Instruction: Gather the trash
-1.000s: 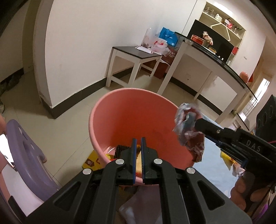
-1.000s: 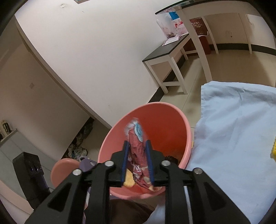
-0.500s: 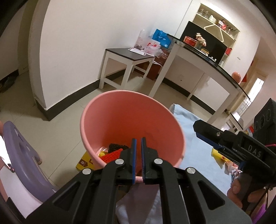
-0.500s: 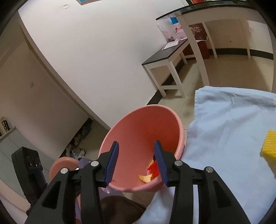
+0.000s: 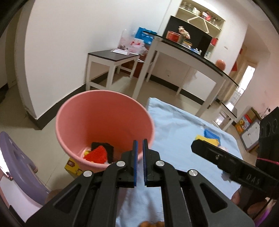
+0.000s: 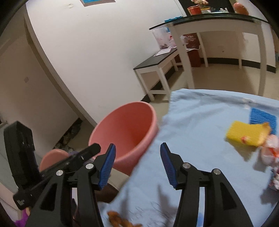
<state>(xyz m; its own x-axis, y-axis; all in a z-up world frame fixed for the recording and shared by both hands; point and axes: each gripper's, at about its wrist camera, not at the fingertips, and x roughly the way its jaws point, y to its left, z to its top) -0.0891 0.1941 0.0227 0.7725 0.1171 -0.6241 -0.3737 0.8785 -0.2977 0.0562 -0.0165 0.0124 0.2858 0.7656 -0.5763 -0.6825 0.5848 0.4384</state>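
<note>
You are facing a white wall [image 5: 61, 52] edged along its foot by a dark baseboard [image 5: 57, 108]. The tiled floor [image 5: 26, 132] is showing a pale beige. A low side table [image 5: 111, 58] with white legs and a dark top is standing against the wall. Just beside it, a taller white-legged counter [image 5: 190, 52] with a dark glossy top is running toward the right. Behind the counter, a recessed shelf unit [image 5: 200, 15] is holding small items too blurred to identify. Daylight is entering through a bright doorway [image 5: 247, 76] at far right. A lilac plastic chair [image 5: 15, 157] is standing at lower left.
</note>
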